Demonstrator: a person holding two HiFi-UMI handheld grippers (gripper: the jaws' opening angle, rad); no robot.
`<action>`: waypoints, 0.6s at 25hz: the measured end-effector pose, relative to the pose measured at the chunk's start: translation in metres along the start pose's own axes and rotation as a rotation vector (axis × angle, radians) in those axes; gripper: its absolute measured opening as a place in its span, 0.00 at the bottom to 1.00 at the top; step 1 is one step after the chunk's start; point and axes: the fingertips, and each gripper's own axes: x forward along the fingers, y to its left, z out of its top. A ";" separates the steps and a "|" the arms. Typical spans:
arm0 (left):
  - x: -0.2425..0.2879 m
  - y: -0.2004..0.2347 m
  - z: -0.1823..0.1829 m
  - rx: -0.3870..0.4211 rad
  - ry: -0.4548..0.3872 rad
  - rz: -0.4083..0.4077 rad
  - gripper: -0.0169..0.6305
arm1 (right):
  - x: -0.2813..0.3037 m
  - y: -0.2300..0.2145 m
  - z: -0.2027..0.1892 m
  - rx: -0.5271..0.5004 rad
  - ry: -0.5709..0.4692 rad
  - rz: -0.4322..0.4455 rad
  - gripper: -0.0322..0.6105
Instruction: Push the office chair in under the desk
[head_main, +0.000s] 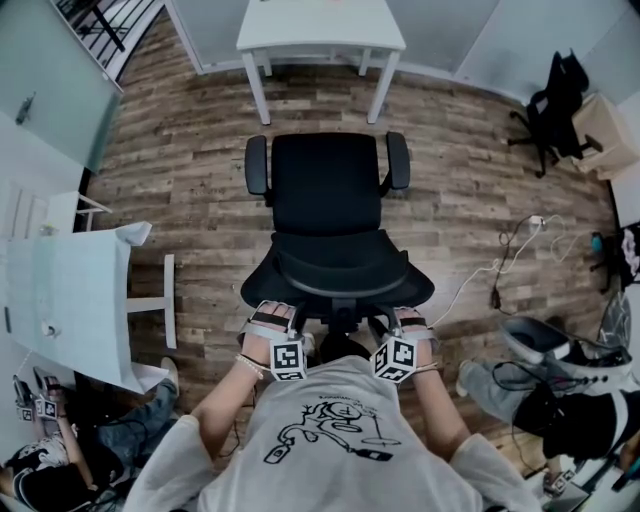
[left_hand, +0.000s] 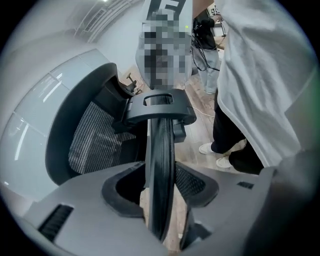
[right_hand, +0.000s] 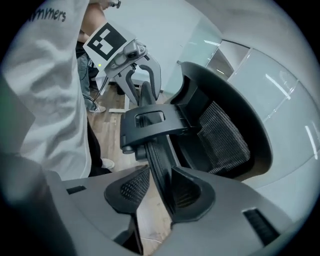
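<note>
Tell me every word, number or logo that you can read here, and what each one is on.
"mmers": the end of a word cut off by the picture's edge, on the person's grey T-shirt, right gripper view.
Black drawing on the shirt front, head view: a picture; any lettering is too small to read.
Marker cubes: black-and-white square patterns, not letters.
Office chair and desk: no print shows.
</note>
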 end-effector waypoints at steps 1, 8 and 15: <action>0.001 -0.004 0.000 -0.005 -0.001 -0.015 0.28 | 0.001 0.004 0.000 0.008 -0.004 0.002 0.25; 0.010 -0.003 -0.004 -0.022 0.002 -0.039 0.18 | 0.008 -0.003 0.000 0.053 -0.021 -0.014 0.24; 0.023 0.022 -0.011 -0.029 0.030 -0.020 0.18 | 0.022 -0.027 0.003 0.093 -0.023 -0.060 0.24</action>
